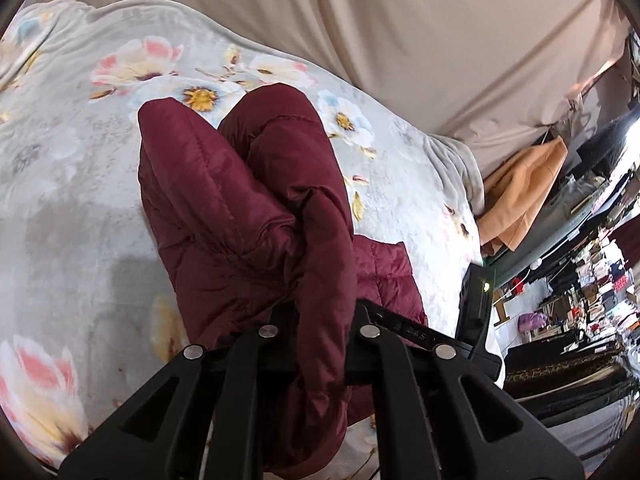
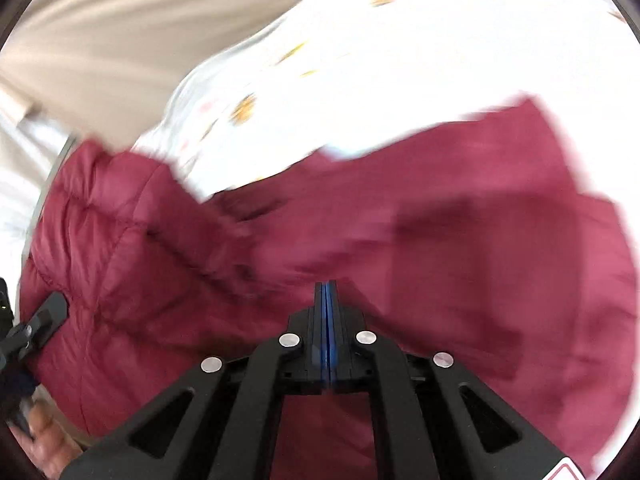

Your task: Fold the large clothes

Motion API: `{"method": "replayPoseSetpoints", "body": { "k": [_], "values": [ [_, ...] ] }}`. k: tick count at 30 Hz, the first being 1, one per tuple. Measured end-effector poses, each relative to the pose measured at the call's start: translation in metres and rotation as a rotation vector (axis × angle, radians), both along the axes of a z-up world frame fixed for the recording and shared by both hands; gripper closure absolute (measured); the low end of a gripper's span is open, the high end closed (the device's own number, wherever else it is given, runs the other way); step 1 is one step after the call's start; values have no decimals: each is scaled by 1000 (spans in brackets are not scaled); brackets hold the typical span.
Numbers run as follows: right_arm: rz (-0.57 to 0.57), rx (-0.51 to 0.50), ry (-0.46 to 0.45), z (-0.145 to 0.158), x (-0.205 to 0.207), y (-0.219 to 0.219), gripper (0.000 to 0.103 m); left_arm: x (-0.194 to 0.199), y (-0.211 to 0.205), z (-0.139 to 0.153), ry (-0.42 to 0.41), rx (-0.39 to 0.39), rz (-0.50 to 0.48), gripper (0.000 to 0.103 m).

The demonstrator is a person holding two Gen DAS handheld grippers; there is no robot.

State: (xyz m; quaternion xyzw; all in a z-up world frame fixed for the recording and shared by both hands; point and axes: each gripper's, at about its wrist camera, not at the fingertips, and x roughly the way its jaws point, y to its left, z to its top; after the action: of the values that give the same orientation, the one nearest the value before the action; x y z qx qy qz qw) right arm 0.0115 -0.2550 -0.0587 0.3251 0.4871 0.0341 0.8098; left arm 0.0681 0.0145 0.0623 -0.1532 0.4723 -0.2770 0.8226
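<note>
Bed: my maroon puffer jacket [image 1: 240, 208] lies on a grey floral blanket [image 1: 80, 160] spread over the bed; big pink, white and yellow blooms are printed across it.
Jacket: bunched into thick quilted folds on the blanket, one fold rising toward my left claw, the rest spread flat and wide under my right claw in the right wrist view.
Left claw [image 1: 320, 320]: pinching a fold of the jacket; the fabric runs up between my fingers and hides the tips.
Right claw [image 2: 327, 292]: pressed together, blue pads meeting, nothing visibly between them; it hangs just over the flat part of the jacket, and whether it touches the cloth I cannot tell through the blur.
Wall side: a beige draped cloth [image 1: 400, 20] hangs behind the bed.
Room: past the bed's edge lies an orange garment [image 1: 524, 188], and beyond it cluttered shelves [image 1: 600, 292] packed with small goods, too small to name.
Light: the blanket is washed out to white in the right wrist view.
</note>
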Motion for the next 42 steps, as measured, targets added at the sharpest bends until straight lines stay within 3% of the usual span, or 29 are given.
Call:
{"method": "replayPoseSetpoints", "body": {
  "k": [4,9,14,17,19,22,25,28,34,36,38,39,40,42],
  "values": [
    [22,86,57,-44,6,-2,100,-8,-24,6,-13,29,-45,95],
    [119,81,41,-63,36,34,101,-22,-74,5,-24,71,-138,95],
    [98,155,18,-63,31,21,102,-24,-136,-16,-45,115,-199,95],
    [-10,221,-73,-39,-19,-28,102,-21,-159,-24,-22,127,-212,95],
    [-98,184,-115,-19,-67,-69,102,-22,-178,-34,-17,164,-239,95],
    [-239,117,-99,-10,-120,-114,101,-24,-207,-55,1,216,-282,95],
    [-258,20,-7,-18,-134,-124,101,-32,-243,-87,31,303,-344,95],
    [-243,-31,0,-13,-138,-112,101,-42,-270,-112,15,398,-375,95],
    [-239,-21,60,-24,-134,-99,99,-47,-295,-138,-19,491,-391,93],
    [-253,-11,58,-22,-150,-108,96,-47,-293,-127,6,460,-400,88],
    [-260,-36,45,-10,-148,-98,95,-50,-272,-93,24,354,-372,84],
    [-252,-81,27,7,-148,-96,95,-53,-258,-75,2,300,-352,74],
    [-240,-116,8,19,-155,-103,95,-57,-241,-56,-29,246,-326,55],
    [-198,-198,-53,52,-154,-95,94,-66,-194,-13,-127,160,-231,39]
  ]
}}
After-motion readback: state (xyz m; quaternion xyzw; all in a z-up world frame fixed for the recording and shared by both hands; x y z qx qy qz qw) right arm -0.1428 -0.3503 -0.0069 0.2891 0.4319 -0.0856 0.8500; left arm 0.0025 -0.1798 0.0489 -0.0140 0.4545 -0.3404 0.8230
